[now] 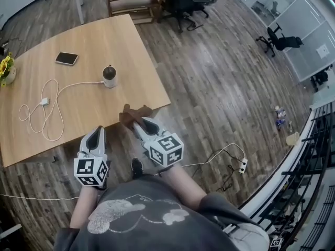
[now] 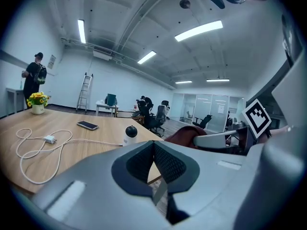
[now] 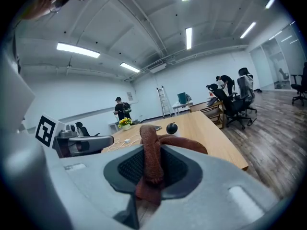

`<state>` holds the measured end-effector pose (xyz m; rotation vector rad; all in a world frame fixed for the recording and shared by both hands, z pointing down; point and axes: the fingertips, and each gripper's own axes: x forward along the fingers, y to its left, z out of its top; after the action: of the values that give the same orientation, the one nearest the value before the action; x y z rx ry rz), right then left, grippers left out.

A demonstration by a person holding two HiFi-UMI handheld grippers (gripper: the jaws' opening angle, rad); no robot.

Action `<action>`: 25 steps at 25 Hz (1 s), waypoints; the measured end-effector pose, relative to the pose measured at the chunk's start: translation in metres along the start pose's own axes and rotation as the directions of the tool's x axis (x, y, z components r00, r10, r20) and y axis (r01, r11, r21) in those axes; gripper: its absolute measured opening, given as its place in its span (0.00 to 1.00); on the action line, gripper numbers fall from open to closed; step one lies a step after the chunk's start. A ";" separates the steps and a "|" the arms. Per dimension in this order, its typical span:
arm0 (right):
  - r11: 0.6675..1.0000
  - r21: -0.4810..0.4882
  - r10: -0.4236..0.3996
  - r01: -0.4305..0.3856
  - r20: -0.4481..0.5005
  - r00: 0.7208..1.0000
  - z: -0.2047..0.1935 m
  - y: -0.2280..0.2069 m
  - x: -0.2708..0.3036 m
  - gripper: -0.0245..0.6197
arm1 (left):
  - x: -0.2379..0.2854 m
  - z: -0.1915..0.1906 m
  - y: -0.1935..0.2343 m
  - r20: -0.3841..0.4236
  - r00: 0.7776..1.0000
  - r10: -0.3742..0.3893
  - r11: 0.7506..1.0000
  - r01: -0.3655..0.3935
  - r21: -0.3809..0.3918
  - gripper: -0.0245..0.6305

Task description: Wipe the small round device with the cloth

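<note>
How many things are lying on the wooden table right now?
4: phone at the far side, small round device near the middle, white cable looping left of it, flower pot at left edge. Cloth in right hand-held gripper, uncounted.

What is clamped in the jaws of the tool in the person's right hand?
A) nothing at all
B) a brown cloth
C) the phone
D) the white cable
B: the right gripper view shows the brown cloth pinched between the closed jaws of the right gripper.
</note>
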<state>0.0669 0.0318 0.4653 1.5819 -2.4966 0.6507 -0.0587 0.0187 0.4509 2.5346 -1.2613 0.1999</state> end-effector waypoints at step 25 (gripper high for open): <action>0.997 -0.052 0.059 -0.062 -0.041 0.997 0.047 -0.045 0.067 0.13 | 0.081 0.015 0.032 -0.055 0.998 0.044 0.998 -0.046 -0.047 0.07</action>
<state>0.0822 -0.0601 0.4576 1.4662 -2.5199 0.6110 -0.0355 -0.0651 0.4635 2.4455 -1.2876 0.2437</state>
